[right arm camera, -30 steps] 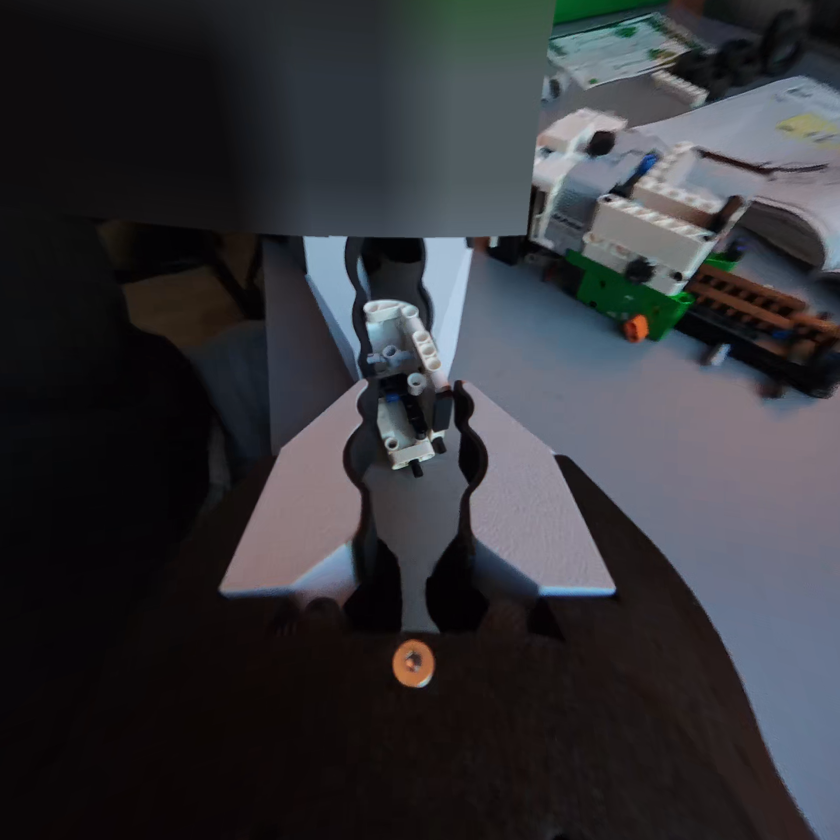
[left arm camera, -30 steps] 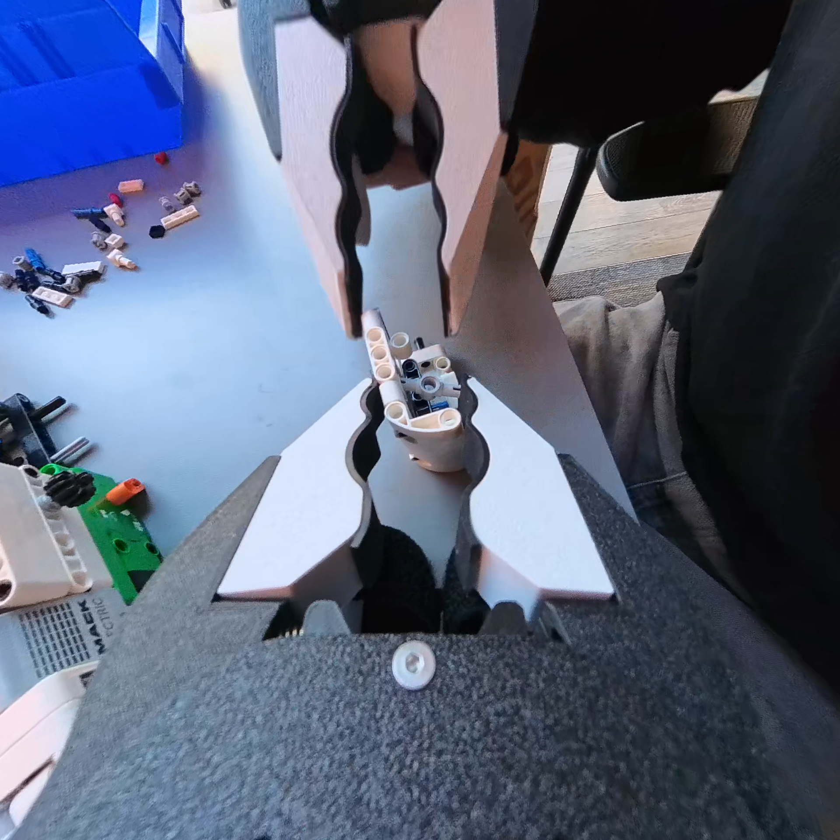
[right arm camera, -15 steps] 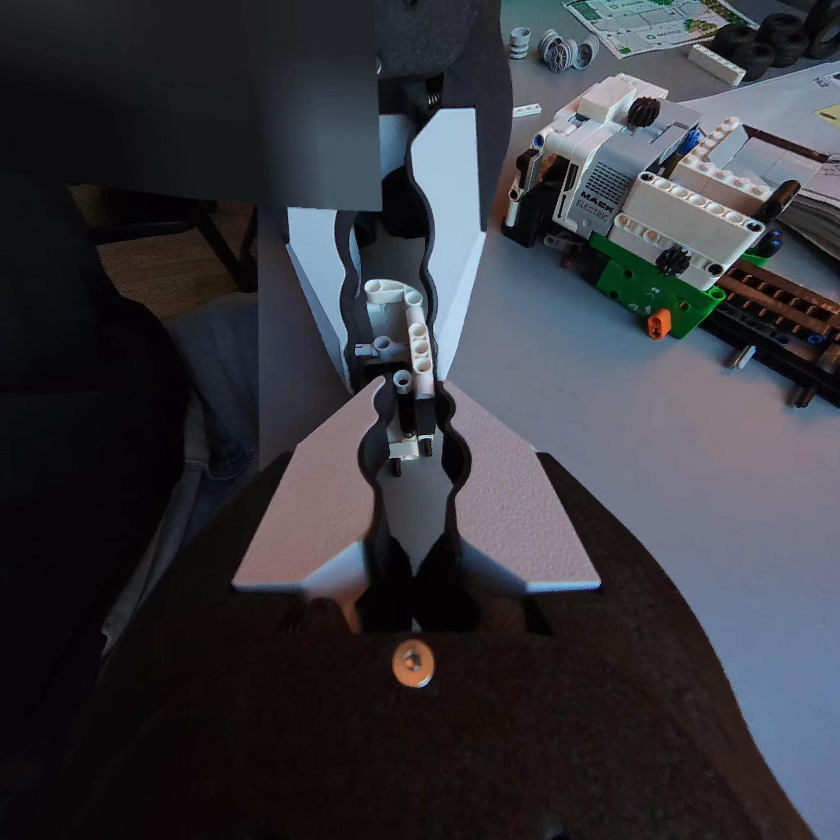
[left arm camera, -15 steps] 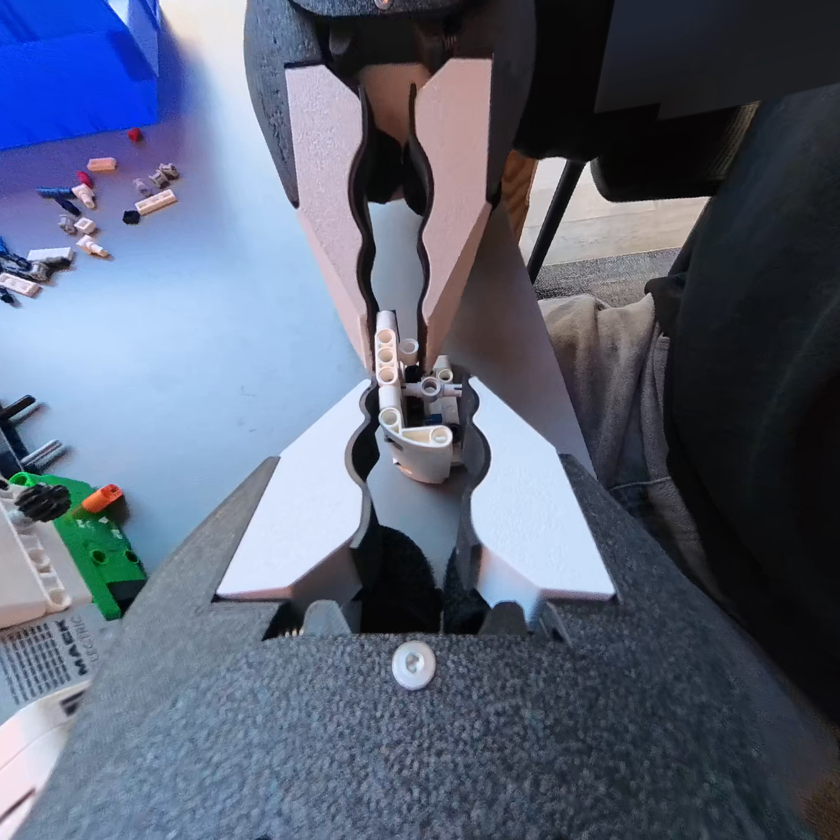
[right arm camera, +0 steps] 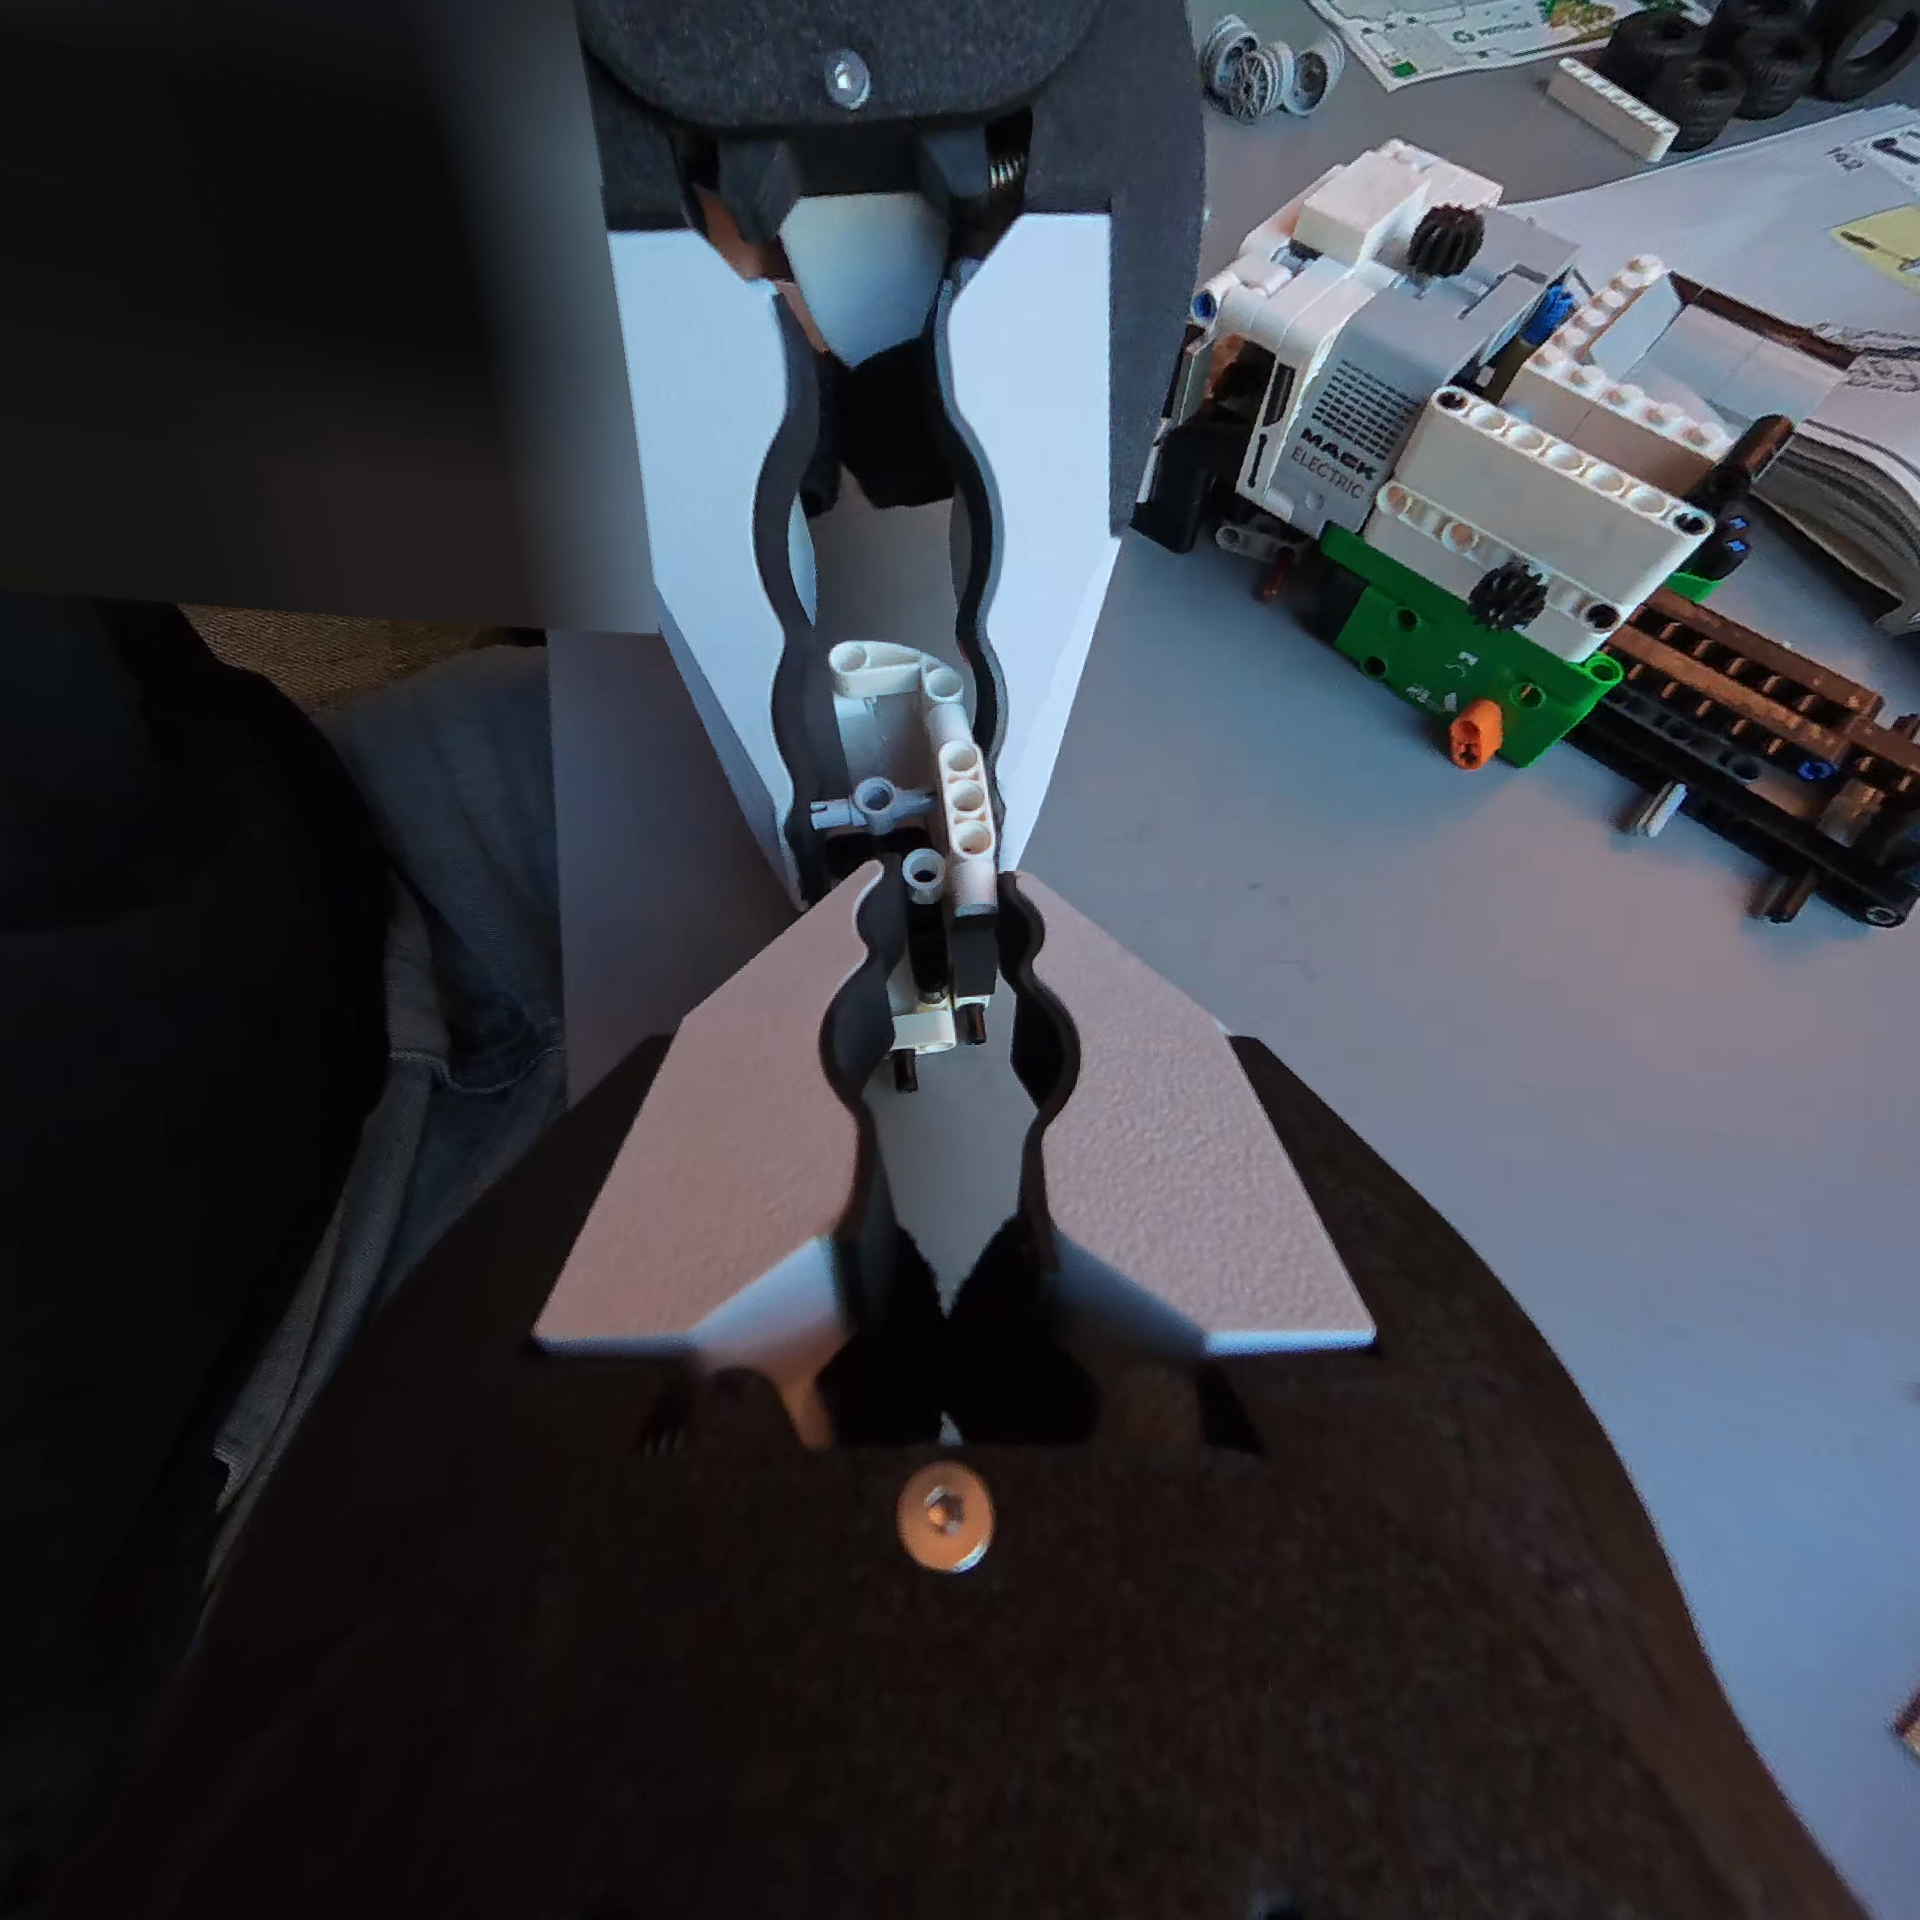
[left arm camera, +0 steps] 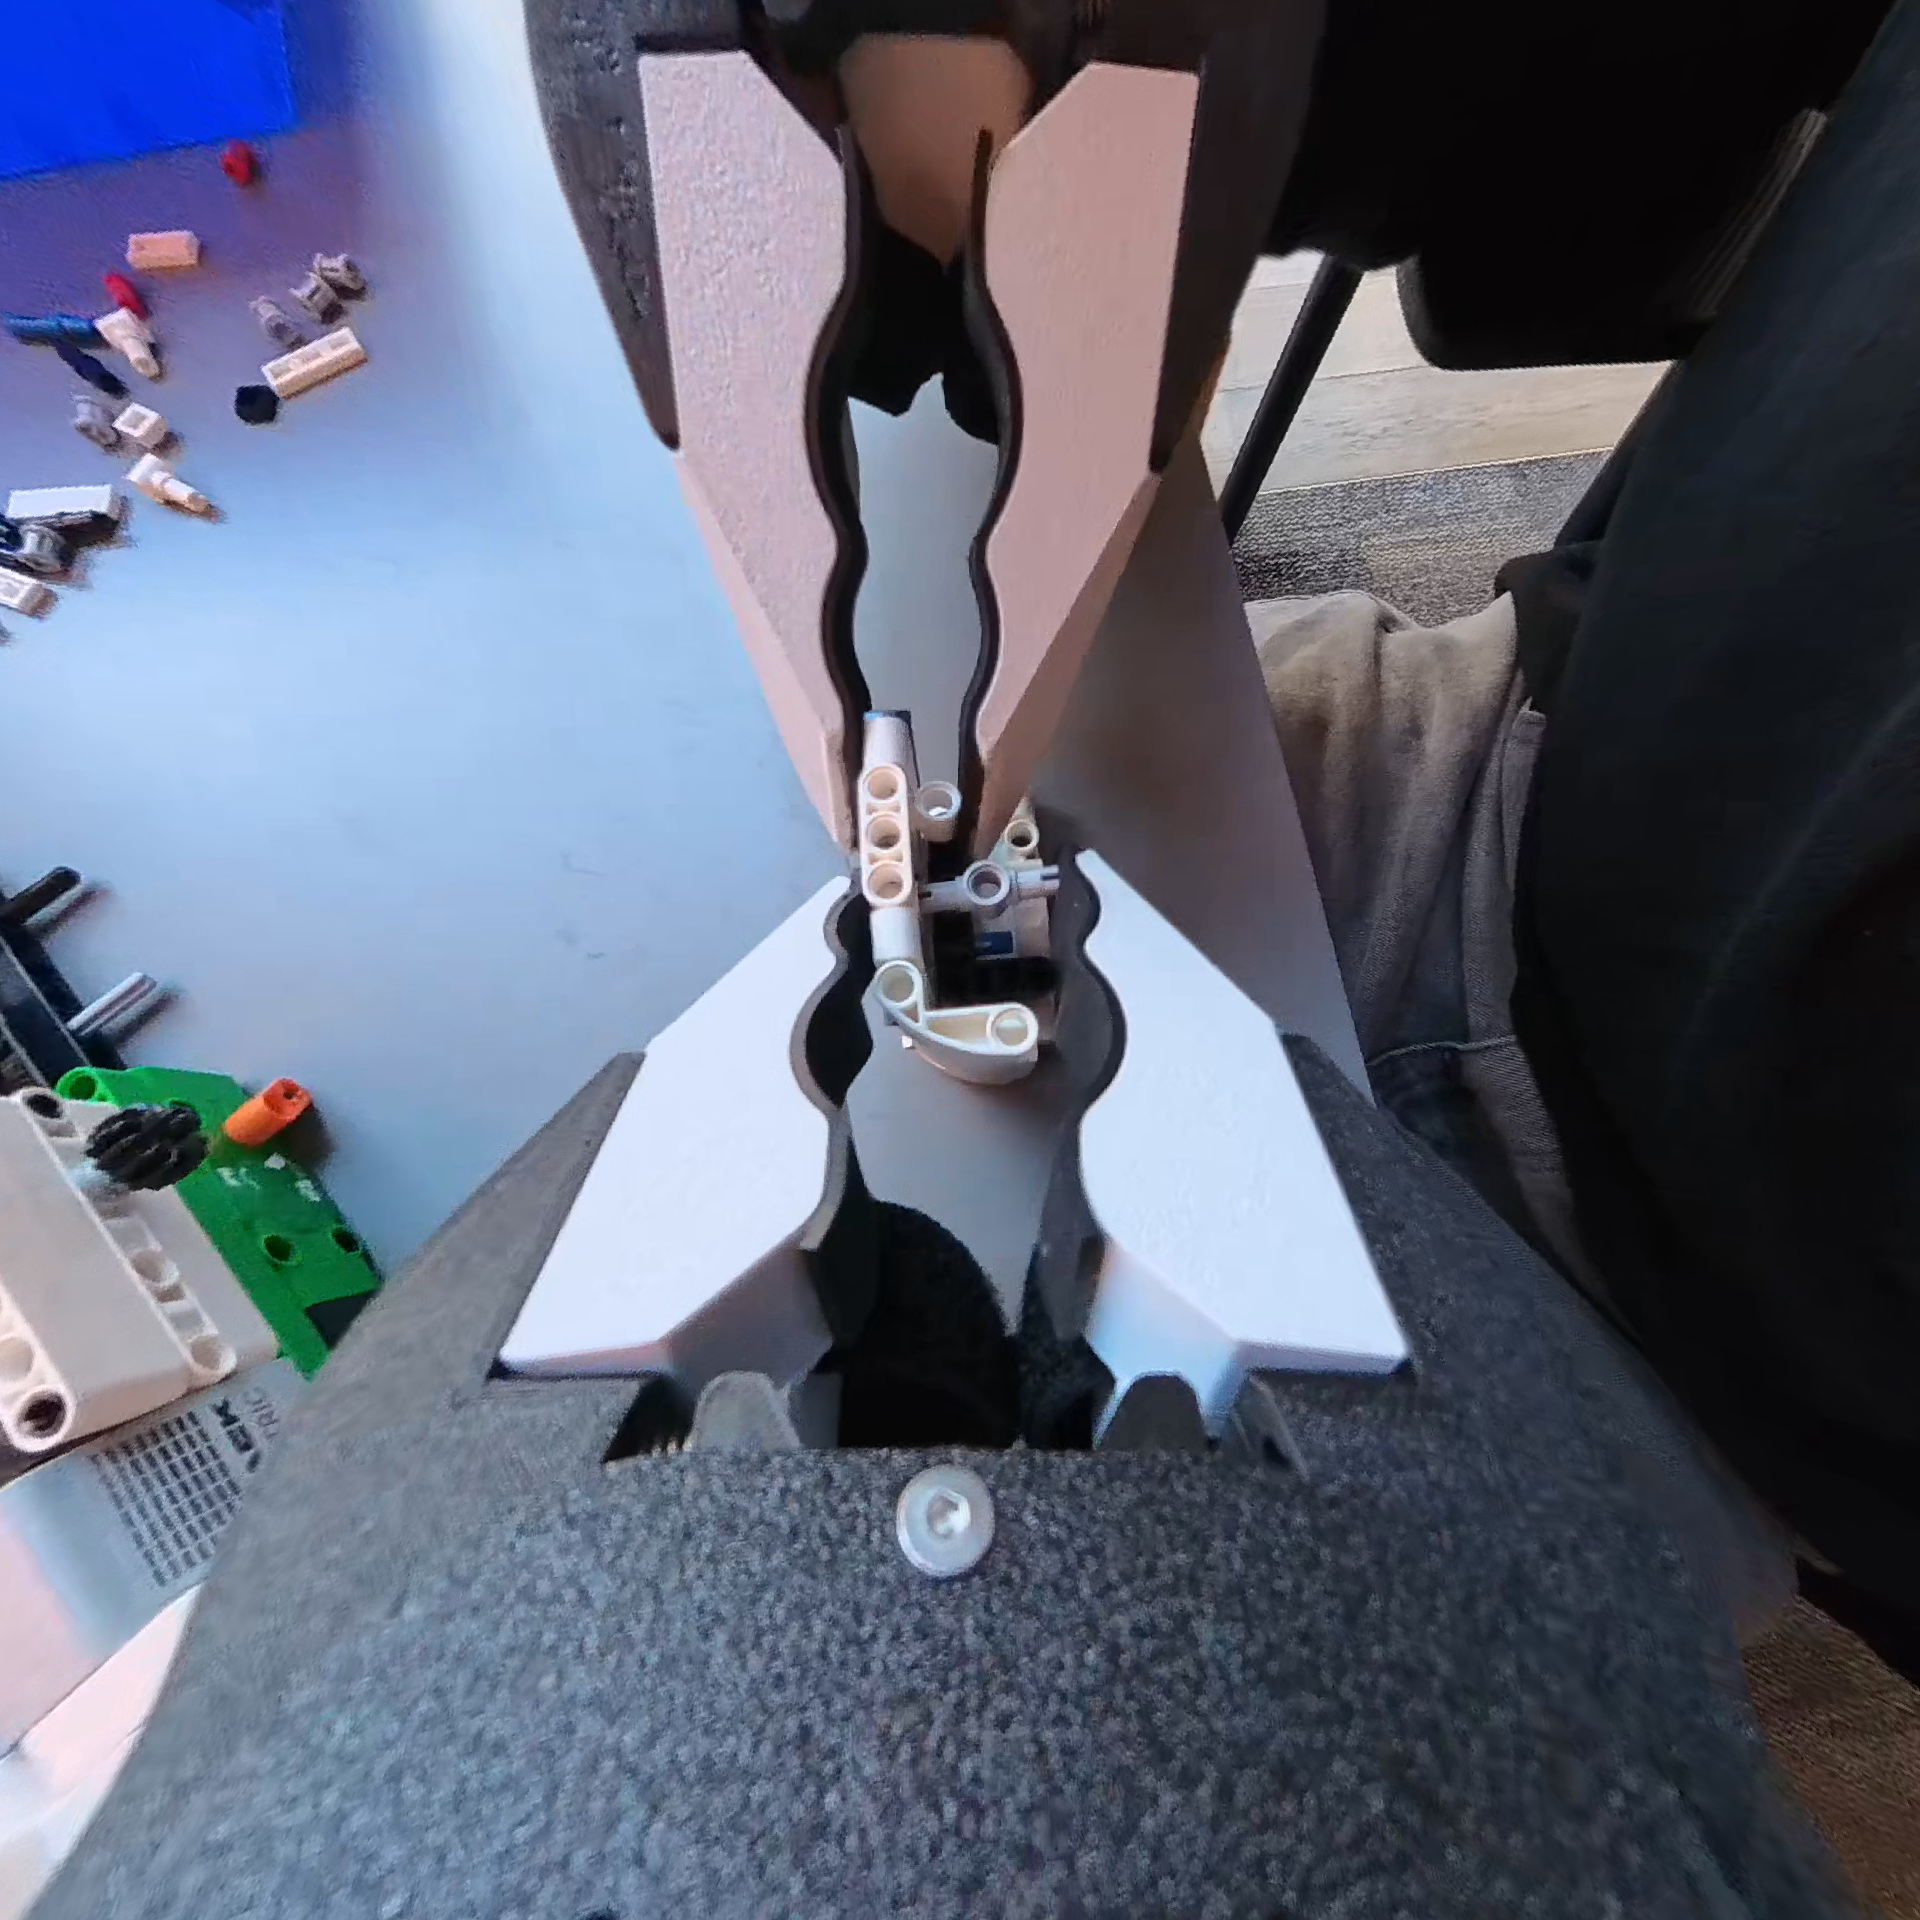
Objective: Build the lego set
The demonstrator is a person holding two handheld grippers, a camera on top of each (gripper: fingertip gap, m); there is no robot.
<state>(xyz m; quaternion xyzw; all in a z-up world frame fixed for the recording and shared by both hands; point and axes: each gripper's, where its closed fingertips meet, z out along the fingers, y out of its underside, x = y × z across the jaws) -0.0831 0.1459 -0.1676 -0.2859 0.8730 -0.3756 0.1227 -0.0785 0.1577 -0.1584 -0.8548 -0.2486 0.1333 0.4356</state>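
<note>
A small white and black Lego sub-assembly [left arm camera: 966, 1039] is held between both grippers, above the table's near edge. My left gripper [left arm camera: 961, 894] is shut on its curved white end. My right gripper [left arm camera: 914, 790] reaches in from the top of the left wrist view and is shut on the other end. In the right wrist view my right gripper [right arm camera: 940, 894] grips the black and white end of the sub-assembly [right arm camera: 966, 800], and my left gripper [right arm camera: 899, 831] faces it from above. The two grippers meet tip to tip.
A partly built white, grey and green truck [right arm camera: 1455, 468] stands on the grey table [right arm camera: 1351, 1039], also at the left wrist view's left edge [left arm camera: 104, 1247]. Loose small pieces [left arm camera: 156, 364] lie by a blue bin [left arm camera: 135, 73]. Black tyres [right arm camera: 1714, 62] and an open booklet [right arm camera: 1860, 457] are far right. A person's grey trouser leg [left arm camera: 1403, 779] is beyond the edge. Left and right tips are no more than a few centimetres apart.
My right gripper has closed from wide open onto the far end of the sub-assembly and come nearer. My left gripper has kept its hold.
</note>
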